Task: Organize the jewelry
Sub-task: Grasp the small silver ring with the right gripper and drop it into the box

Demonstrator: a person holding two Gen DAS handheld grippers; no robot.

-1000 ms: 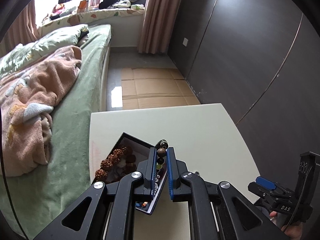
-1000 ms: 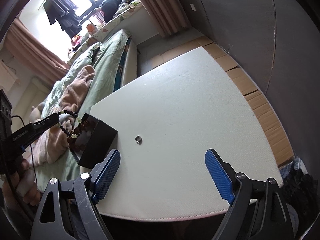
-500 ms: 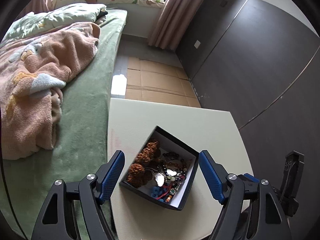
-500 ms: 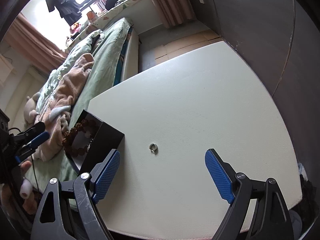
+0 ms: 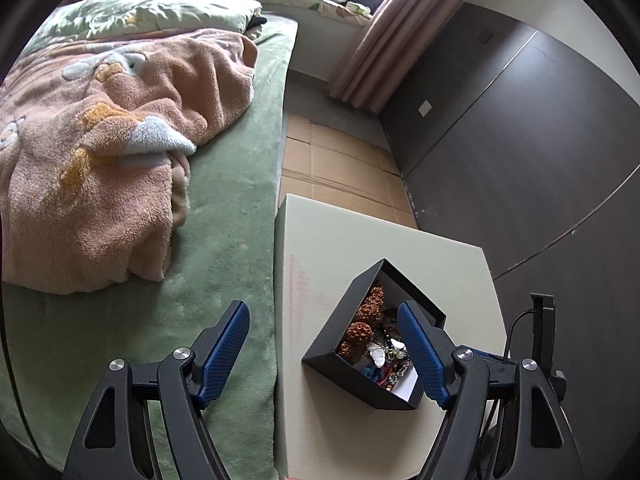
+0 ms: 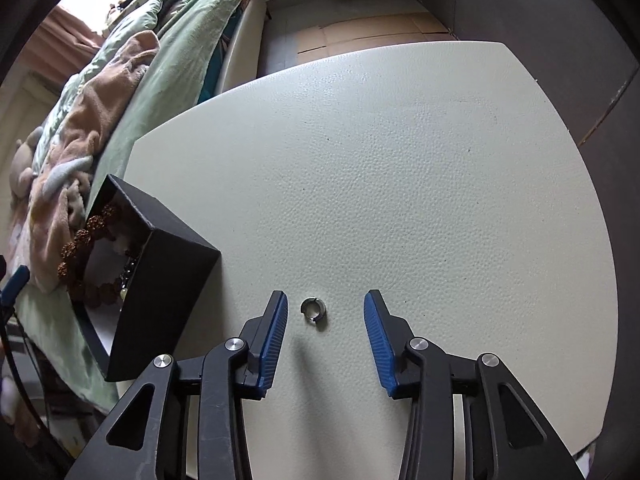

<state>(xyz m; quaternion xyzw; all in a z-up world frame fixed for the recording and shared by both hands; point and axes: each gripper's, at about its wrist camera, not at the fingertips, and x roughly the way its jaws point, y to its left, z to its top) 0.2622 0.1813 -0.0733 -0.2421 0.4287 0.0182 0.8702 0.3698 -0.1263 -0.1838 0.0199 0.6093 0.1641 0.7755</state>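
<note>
A black jewelry box [image 5: 340, 344] sits on the white table [image 5: 320, 240], holding brown bead bracelets [image 5: 362, 322] and mixed jewelry. My left gripper [image 5: 324, 316] is open and empty, raised above the box's left side. In the right wrist view the box [image 6: 160, 280] stands at the table's left edge. A small silver ring [image 6: 313, 311] lies on the table [image 6: 400, 160]. My right gripper [image 6: 325, 304] is open, low over the table, with the ring between its blue fingers [image 6: 276, 320].
A green bed [image 5: 224, 208] with a pink blanket [image 5: 100, 140] runs along the table's left side. Dark cabinet doors [image 5: 520, 140] stand to the right. Cardboard [image 5: 340, 176] covers the floor beyond the table.
My left gripper opened, dropped the bead bracelet into the box and pulled back to the left. My right gripper moved forward and down until the ring lay between its fingers, and narrowed somewhat.
</note>
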